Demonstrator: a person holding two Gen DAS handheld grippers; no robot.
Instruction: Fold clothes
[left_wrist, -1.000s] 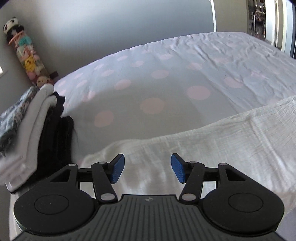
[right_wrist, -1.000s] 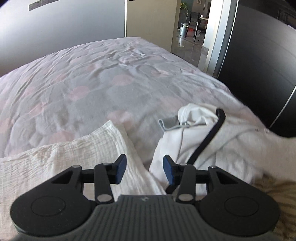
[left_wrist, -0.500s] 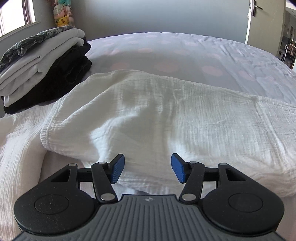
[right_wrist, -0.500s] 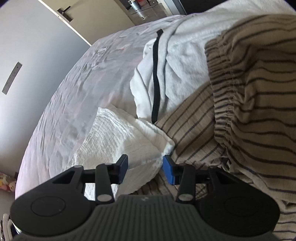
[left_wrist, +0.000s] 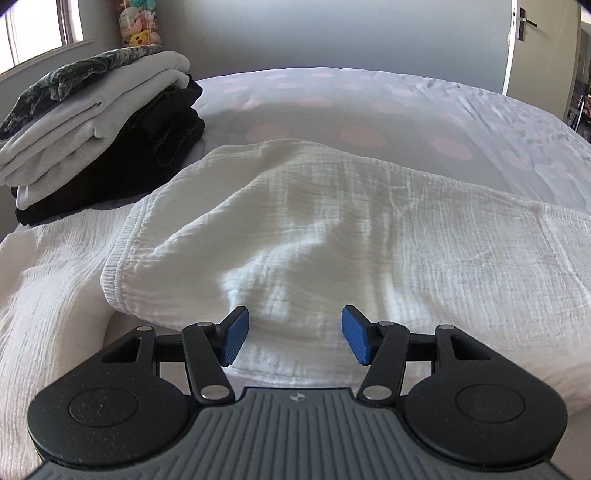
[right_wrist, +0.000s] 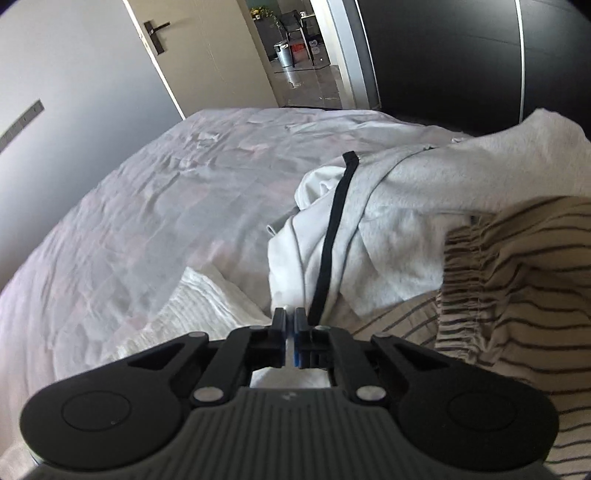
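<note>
Folding is under way on 1 garment: a white crinkled garment (left_wrist: 332, 229) lies spread across the bed (left_wrist: 369, 107), directly ahead of the left gripper (left_wrist: 293, 338).

1. Left gripper: the fingers stand wide apart and hold nothing. The near hem of the white garment lies between and just beyond the blue pads (left_wrist: 233, 334). Its banded edge (left_wrist: 122, 254) runs off to the left of the fingers.
2. Right gripper (right_wrist: 290, 341): the fingers are closed to a narrow slit. White cloth shows at and behind the slit, so the judgement is that they pinch an end of the white crinkled garment (right_wrist: 207, 306).
3. Governing relation: the garment's long axis runs across the left wrist view, from left to right. The right gripper appears to hold 1 end, while the left gripper is nearer the free banded end and sits short of it. The next move probably calls for the left fingers to advance onto that edge and close.

Limits of view:
- The pinch point is masked by the right gripper's own fingers, so the layer count there cannot be told.
- The garment's right end is cut off in the left view.
- A grey-white garment with a black strap (right_wrist: 332, 236) and a striped garment (right_wrist: 517, 280) crowd the right gripper; snagging them is a risk.
- A folded stack (left_wrist: 99, 129) sits at far left, apart from the work.
</note>
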